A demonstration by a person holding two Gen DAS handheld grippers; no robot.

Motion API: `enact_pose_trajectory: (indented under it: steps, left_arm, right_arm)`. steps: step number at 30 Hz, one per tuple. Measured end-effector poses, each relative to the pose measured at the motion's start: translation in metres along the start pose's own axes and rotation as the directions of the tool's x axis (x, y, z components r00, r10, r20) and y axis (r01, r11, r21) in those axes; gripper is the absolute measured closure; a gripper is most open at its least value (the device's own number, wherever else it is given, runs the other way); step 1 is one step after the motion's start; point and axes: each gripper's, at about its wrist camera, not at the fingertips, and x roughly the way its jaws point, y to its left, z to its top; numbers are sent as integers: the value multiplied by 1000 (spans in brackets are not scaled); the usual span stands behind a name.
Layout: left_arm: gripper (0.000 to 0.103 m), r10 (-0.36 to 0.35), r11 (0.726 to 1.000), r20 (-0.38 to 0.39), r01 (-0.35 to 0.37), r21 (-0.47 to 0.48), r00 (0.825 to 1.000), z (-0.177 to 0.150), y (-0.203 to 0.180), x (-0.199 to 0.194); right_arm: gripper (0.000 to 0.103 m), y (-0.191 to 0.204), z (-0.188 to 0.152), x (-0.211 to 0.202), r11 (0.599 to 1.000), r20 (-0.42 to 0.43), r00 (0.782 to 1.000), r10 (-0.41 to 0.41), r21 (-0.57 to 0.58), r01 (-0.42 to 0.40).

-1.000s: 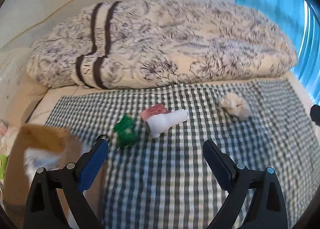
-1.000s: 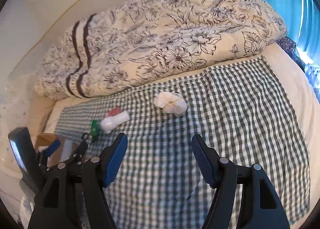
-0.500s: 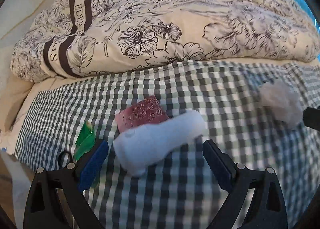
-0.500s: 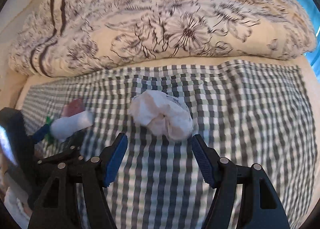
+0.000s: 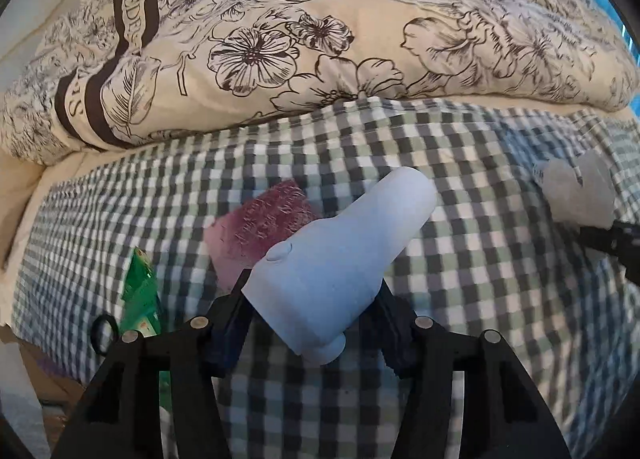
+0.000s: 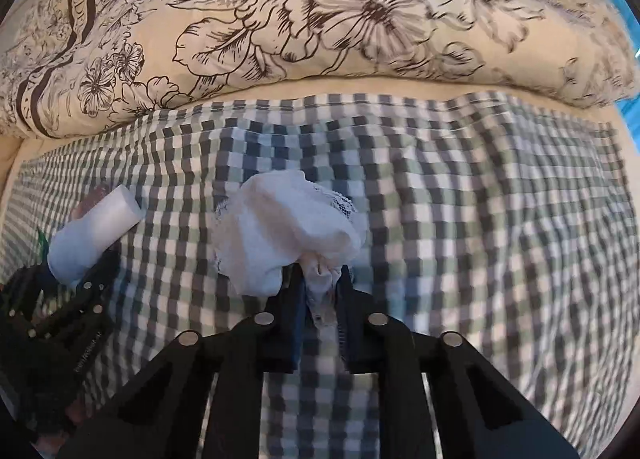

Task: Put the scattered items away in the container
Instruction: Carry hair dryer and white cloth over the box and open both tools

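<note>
My left gripper is shut on the wide end of a white bottle-shaped object, which points away to the upper right over the checked cloth. A pink packet lies just behind it and a green packet lies to its left. My right gripper is shut on the near edge of a crumpled white lace cloth. In the right wrist view the white bottle-shaped object shows at the left in the left gripper. The crumpled cloth appears at the right of the left wrist view.
A bulky floral duvet lies along the far side of the checked cloth. A small black ring lies by the green packet. A corner of brown cardboard shows at the lower left, past the cloth's edge.
Both grippers moved forward and down onto the cloth and went from open to shut. The left one took hold of the white bottle-shaped object, the right one the crumpled white cloth.
</note>
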Motion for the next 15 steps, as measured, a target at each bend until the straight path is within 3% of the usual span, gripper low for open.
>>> enact_pose_trajectory:
  steps: [7, 15]
  left_arm:
    - [47, -30, 998, 17, 31, -52, 999, -14, 3, -34]
    - [47, -52, 995, 115, 61, -74, 992, -12, 12, -129]
  right_arm:
    - [90, -17, -26, -41, 998, 41, 998, 52, 40, -54]
    - [90, -18, -48, -111, 991, 108, 987, 120, 52, -126]
